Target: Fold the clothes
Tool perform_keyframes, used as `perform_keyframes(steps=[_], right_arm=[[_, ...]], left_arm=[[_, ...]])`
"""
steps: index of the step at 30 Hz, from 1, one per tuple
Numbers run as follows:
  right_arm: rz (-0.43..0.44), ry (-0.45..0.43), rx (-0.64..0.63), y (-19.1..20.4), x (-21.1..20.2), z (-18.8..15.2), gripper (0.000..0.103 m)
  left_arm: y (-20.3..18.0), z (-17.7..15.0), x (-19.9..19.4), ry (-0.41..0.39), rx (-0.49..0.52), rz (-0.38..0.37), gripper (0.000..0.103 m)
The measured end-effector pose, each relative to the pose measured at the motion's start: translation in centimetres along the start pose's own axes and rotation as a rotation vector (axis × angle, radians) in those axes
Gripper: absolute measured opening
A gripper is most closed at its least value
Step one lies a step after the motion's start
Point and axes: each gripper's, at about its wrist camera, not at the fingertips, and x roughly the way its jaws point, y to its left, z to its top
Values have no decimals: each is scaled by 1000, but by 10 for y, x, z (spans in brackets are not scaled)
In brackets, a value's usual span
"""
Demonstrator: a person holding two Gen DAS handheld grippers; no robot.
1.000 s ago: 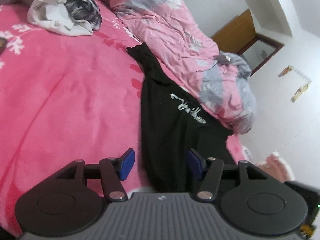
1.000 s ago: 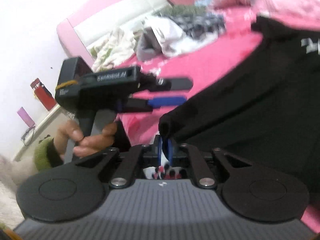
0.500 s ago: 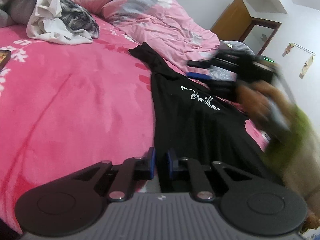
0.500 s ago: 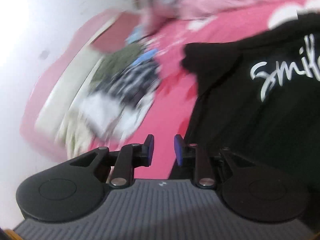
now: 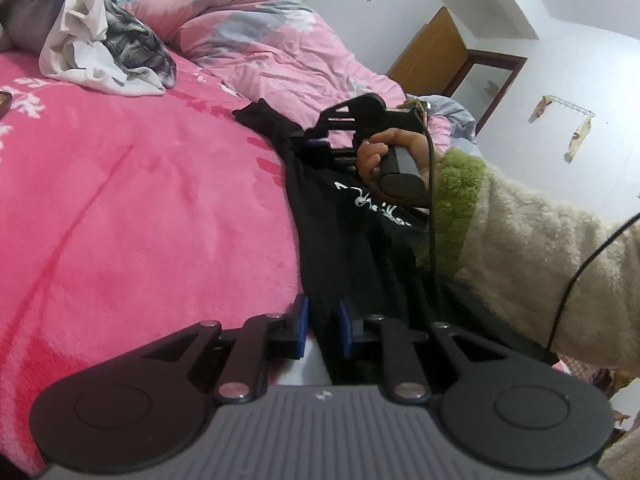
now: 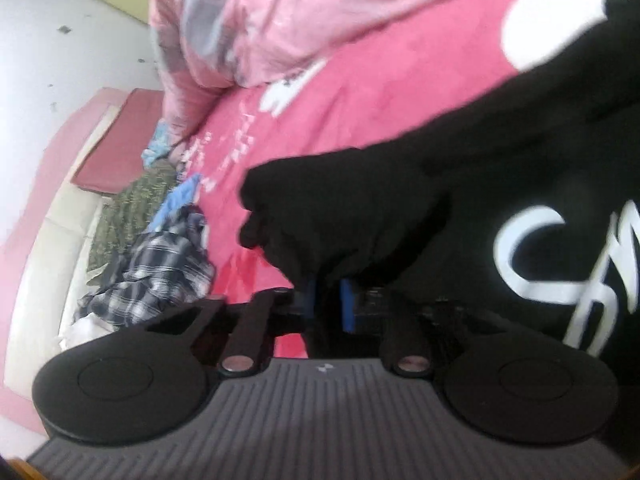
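In the left wrist view, the left gripper (image 5: 322, 322) sits at bottom centre with its blue pads drawn close on the near edge of the black T-shirt (image 5: 352, 236); a second ago those jaws stood wide with the cloth loose between them, so the hem is now pinched. The right gripper (image 5: 316, 142), absent from this view a second ago, has come to the shirt's far end at mid-frame, held by the right hand (image 5: 382, 152) in a fleecy sleeve. The shirt lies long and narrow across the pink blanket (image 5: 140, 200), white lettering up, beside the rumpled duvet (image 5: 272, 52).

In the right wrist view, blurred by motion, the right gripper (image 6: 329, 306) has narrowed from its half-open gap and black cloth bunches between its pads, so it appears to grip the sleeve end. The T-shirt (image 6: 500, 160) fills the right of the frame, a plaid garment (image 6: 160, 264) at left. With both ends held, a fold looks ready to start.
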Motion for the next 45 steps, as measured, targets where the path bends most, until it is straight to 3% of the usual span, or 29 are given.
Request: perform_keyframes(steps=[7, 15, 19, 20, 21, 22, 23, 26, 30, 36, 40, 45], right_arm=[[82, 40, -247, 45, 18, 7, 2], [34, 117, -396, 76, 72, -15, 2], [20, 202, -366, 68, 91, -15, 5], [27, 225, -325, 66, 86, -10, 8], [37, 244, -287, 65, 80, -6, 18], [56, 252, -256, 64, 70, -5, 29], [76, 257, -230, 62, 57, -3, 31], [154, 242, -196, 56, -5, -3, 32], [268, 179, -109, 26, -119, -5, 33], [348, 4, 112, -58, -302, -27, 34], [260, -152, 157, -110, -393, -51, 35], [70, -293, 208, -176, -453, -81, 36]], left_arm=[[-3, -3, -1, -12, 31, -2, 18], [0, -3, -2, -14, 15, -18, 17], [2, -3, -3, -15, 6, -27, 17], [2, -3, -3, -14, 1, -30, 17], [3, -3, -3, -12, -5, -33, 17], [4, -3, -4, -11, -13, -37, 18], [5, -3, -5, -9, -26, -44, 20], [8, -2, -9, -6, -70, -60, 26], [2, 2, -14, -3, -78, -33, 34], [-15, 13, -26, -51, -41, 55, 45], [-33, 26, -32, -68, 7, 65, 46], [-70, 26, -9, 11, 102, 50, 46]])
